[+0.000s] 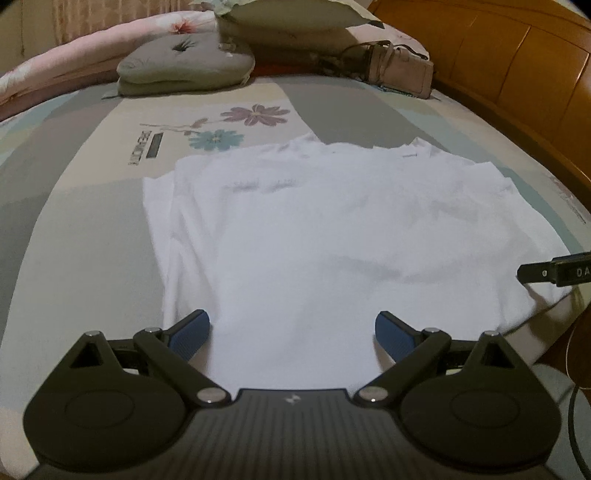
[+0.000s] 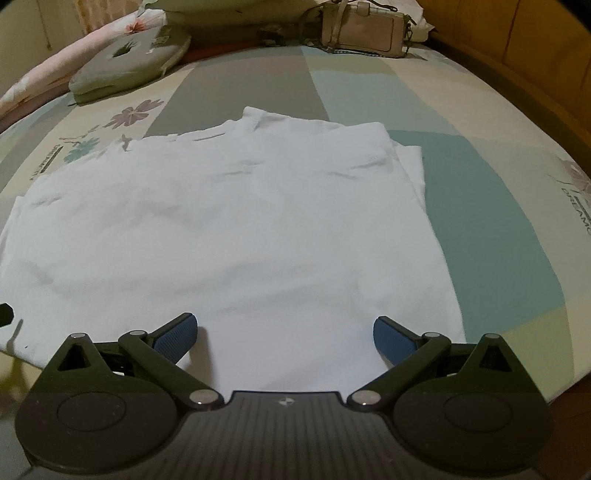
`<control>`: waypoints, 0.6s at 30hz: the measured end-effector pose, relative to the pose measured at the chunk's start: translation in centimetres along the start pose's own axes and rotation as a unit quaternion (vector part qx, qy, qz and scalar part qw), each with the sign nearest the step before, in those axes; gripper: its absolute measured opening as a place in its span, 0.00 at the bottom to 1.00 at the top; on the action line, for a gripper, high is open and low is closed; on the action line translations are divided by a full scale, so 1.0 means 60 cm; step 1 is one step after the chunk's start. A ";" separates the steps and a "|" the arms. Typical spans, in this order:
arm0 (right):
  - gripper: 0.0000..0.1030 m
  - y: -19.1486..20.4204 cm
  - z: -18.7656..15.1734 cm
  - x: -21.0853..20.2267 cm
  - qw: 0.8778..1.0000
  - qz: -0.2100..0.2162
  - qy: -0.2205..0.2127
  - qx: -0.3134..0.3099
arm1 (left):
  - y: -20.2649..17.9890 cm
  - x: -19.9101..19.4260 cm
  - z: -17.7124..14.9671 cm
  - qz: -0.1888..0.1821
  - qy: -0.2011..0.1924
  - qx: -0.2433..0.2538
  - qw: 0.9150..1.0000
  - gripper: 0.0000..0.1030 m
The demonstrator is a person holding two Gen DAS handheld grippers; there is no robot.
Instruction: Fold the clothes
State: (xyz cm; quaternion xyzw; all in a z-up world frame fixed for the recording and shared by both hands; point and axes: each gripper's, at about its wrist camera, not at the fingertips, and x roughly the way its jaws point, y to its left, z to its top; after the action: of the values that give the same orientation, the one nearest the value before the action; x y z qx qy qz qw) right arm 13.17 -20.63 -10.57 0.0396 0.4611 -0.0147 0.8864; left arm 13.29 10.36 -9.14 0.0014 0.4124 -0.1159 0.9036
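A white T-shirt [image 1: 325,229] lies flat on the bed with both sides folded inward, its collar at the far end. It also shows in the right wrist view [image 2: 236,229]. My left gripper [image 1: 292,332] is open and empty, just above the shirt's near hem on its left part. My right gripper [image 2: 285,334] is open and empty over the near hem on the right part. The tip of the right gripper [image 1: 554,273] shows at the right edge of the left wrist view. The tip of the left gripper [image 2: 5,314] shows at the left edge of the right wrist view.
The bed sheet [image 2: 498,206] has grey, teal and cream patches with flowers. A grey cushion [image 1: 184,66] and a pink quilt [image 1: 66,59] lie at the far left. A beige handbag [image 2: 365,31] sits at the far end. A wooden bed frame [image 1: 535,74] runs along the right.
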 end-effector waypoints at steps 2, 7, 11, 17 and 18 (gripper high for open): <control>1.00 0.004 0.001 -0.002 1.000 -0.004 0.001 -0.004 | 0.003 -0.005 -0.005 0.000 0.000 -0.007 1.000 0.93; 1.00 0.014 0.004 -0.016 1.000 -0.004 -0.009 -0.006 | 0.001 -0.024 -0.002 -0.001 -0.011 -0.022 1.000 0.94; 1.00 0.029 0.005 -0.026 1.000 -0.003 -0.017 -0.017 | 0.001 -0.025 0.001 0.002 -0.014 -0.017 1.000 0.94; 1.00 0.032 0.007 -0.032 1.000 -0.004 -0.022 -0.019 | 0.019 -0.019 -0.009 0.009 -0.002 -0.030 0.999 0.94; 1.00 0.032 0.008 -0.032 1.000 -0.005 -0.022 -0.019 | 0.023 -0.020 -0.012 0.005 -0.002 -0.033 0.999 0.94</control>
State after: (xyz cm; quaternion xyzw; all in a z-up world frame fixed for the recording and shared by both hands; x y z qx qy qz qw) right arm 12.57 -18.78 -8.64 0.0206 0.4416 -0.0114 0.8969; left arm 12.27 12.01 -8.82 -0.0267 0.4144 -0.0975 0.9045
